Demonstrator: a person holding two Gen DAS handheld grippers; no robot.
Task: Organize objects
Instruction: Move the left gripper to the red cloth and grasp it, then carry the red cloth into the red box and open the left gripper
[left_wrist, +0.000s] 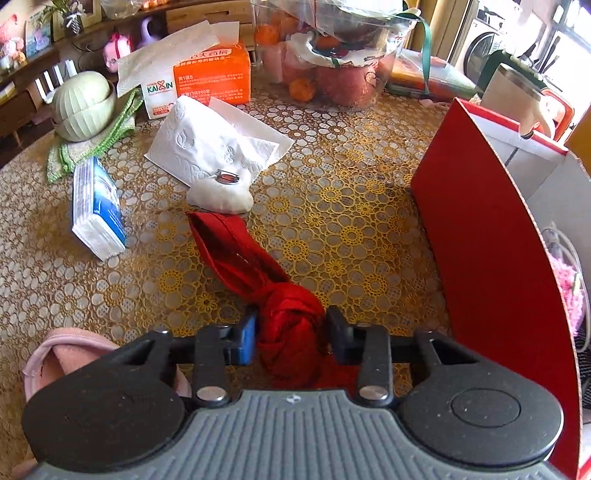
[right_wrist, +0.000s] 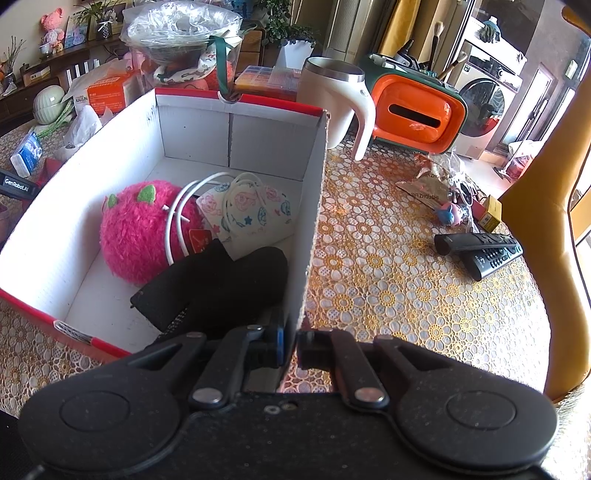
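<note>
A red cloth (left_wrist: 236, 254) tied into a knot at its near end lies on the flower-patterned table. My left gripper (left_wrist: 290, 338) is shut on that knot, one pad against each side. To its right stands the red cardboard box (left_wrist: 491, 258). In the right wrist view my right gripper (right_wrist: 291, 349) is shut on the near corner of the box's right wall (right_wrist: 314, 206). Inside the box lie a pink plush toy (right_wrist: 136, 232), a printed face mask (right_wrist: 247, 210), a white cable (right_wrist: 177, 214) and a black fabric item (right_wrist: 221, 284).
Left of the red cloth lie a tissue pack (left_wrist: 98, 210), a white pouch (left_wrist: 221, 206), a paper towel (left_wrist: 218, 147) and a pink cloth (left_wrist: 55, 354). Right of the box are a white mug (right_wrist: 332, 96), an orange tissue holder (right_wrist: 417, 114), two remotes (right_wrist: 480, 251) and a yellow chair (right_wrist: 546, 221).
</note>
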